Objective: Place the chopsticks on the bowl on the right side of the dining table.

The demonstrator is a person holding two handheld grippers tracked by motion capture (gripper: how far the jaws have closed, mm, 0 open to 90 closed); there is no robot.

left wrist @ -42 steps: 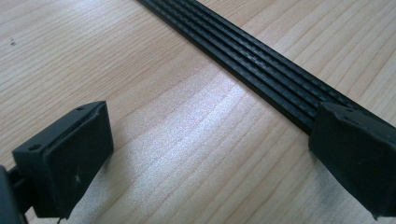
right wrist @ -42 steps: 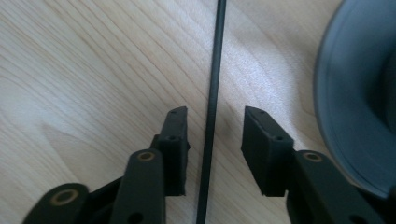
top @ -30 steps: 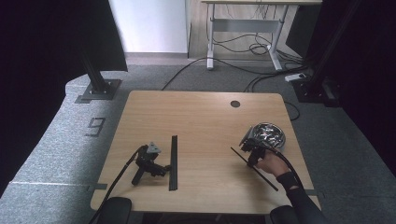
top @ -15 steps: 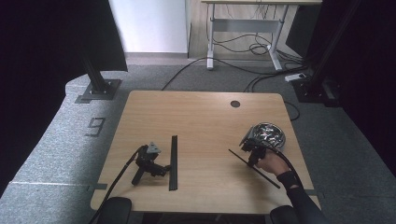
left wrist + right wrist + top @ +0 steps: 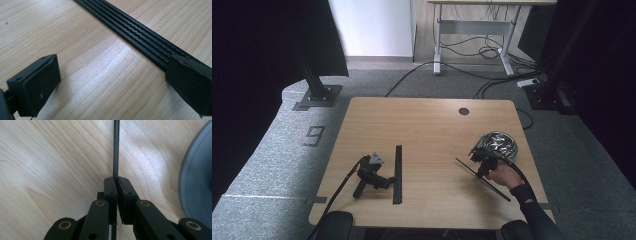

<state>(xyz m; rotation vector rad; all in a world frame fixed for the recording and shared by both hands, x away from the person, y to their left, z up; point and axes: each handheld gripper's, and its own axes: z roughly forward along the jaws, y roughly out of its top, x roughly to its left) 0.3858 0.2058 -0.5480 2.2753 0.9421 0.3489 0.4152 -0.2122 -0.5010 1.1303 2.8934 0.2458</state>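
My right gripper [image 5: 482, 159], held in a hand, is at the right of the table, shut on a long thin black strip [image 5: 484, 180] that slants from the table's middle toward the front right. In the right gripper view the strip [image 5: 116, 150] is seen edge-on, pinched between the closed jaws of that gripper [image 5: 116, 178]. My left gripper [image 5: 371, 175] lies on the table at the front left with no hand on it, jaws open. A second black ribbed strip [image 5: 398, 174] lies flat just to its right. In the left gripper view, this strip [image 5: 140, 37] passes under one fingertip [image 5: 190, 80].
A shiny metal bowl [image 5: 501, 142] stands right behind my right gripper, and its grey rim [image 5: 197, 182] is close on the right in the right gripper view. The wooden table [image 5: 427, 125] has a cable hole [image 5: 463, 111] at the back. A cable trails off the front left edge.
The strip in my right gripper has turned very slightly. The left gripper and the other strip lie as before.
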